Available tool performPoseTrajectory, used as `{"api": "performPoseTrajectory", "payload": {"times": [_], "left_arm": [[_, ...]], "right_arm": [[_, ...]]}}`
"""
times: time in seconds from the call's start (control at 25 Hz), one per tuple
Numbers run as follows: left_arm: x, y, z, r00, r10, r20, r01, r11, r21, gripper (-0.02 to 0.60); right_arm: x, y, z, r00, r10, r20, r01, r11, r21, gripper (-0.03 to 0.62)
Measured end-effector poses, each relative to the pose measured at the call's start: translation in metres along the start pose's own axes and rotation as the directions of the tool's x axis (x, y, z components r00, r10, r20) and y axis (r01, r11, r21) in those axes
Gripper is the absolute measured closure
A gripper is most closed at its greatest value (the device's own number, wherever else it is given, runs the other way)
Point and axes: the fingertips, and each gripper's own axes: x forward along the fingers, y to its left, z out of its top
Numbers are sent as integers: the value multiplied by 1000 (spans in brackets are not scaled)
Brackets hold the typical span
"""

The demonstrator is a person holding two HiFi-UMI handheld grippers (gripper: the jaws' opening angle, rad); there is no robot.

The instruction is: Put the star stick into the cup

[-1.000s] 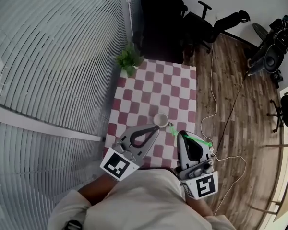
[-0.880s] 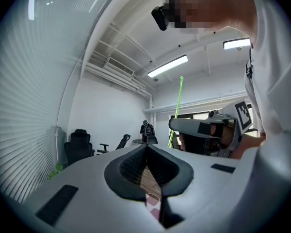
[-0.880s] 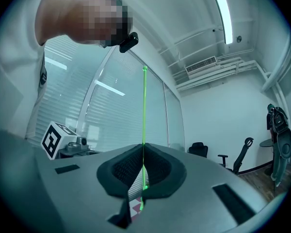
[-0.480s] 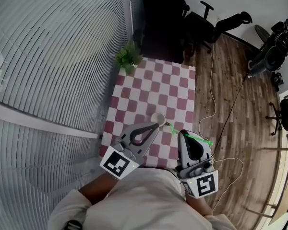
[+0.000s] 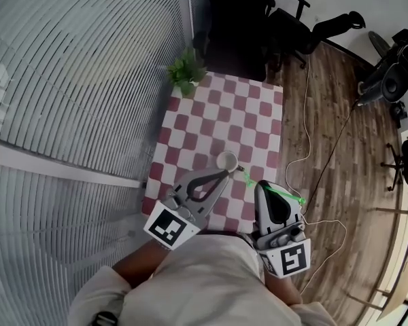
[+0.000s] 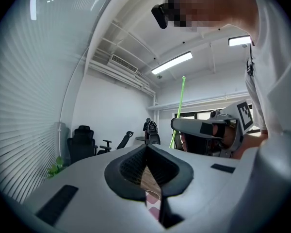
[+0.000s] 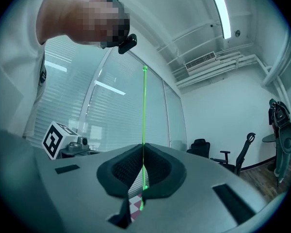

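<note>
A small white cup (image 5: 226, 160) stands on the red-and-white checkered table (image 5: 217, 114), near its front edge. My left gripper (image 5: 224, 174) points level at the cup, its tips meeting at the cup's near rim; whether they pinch the rim I cannot tell. In the left gripper view the pads (image 6: 146, 149) close together. The thin green star stick (image 5: 285, 195) lies crosswise in my right gripper (image 5: 261, 185), which is shut on it, just right of the cup. One end of the stick reaches toward the cup. In the right gripper view the stick (image 7: 144, 120) rises straight up from the closed jaws (image 7: 143, 147).
A potted plant (image 5: 187, 73) sits at the table's far left corner. Black office chairs (image 5: 238, 26) stand beyond the table. A white cable (image 5: 306, 155) runs over the wooden floor to the right. Window blinds (image 5: 75, 80) fill the left side.
</note>
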Motion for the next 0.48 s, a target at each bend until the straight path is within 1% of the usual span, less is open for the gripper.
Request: {"api": "performPoseTrajectory", "payload": {"times": [0.16, 0.48], "left_arm": [[2, 3, -15, 1000, 8, -22, -9, 1000, -7, 551], [11, 10, -44, 998, 14, -55, -14, 1000, 7, 551]], "right_arm": [[1, -2, -17, 1000, -3, -5, 3, 1000, -3, 562], [9, -4, -40, 1000, 6, -19, -6, 1000, -2, 562]]}}
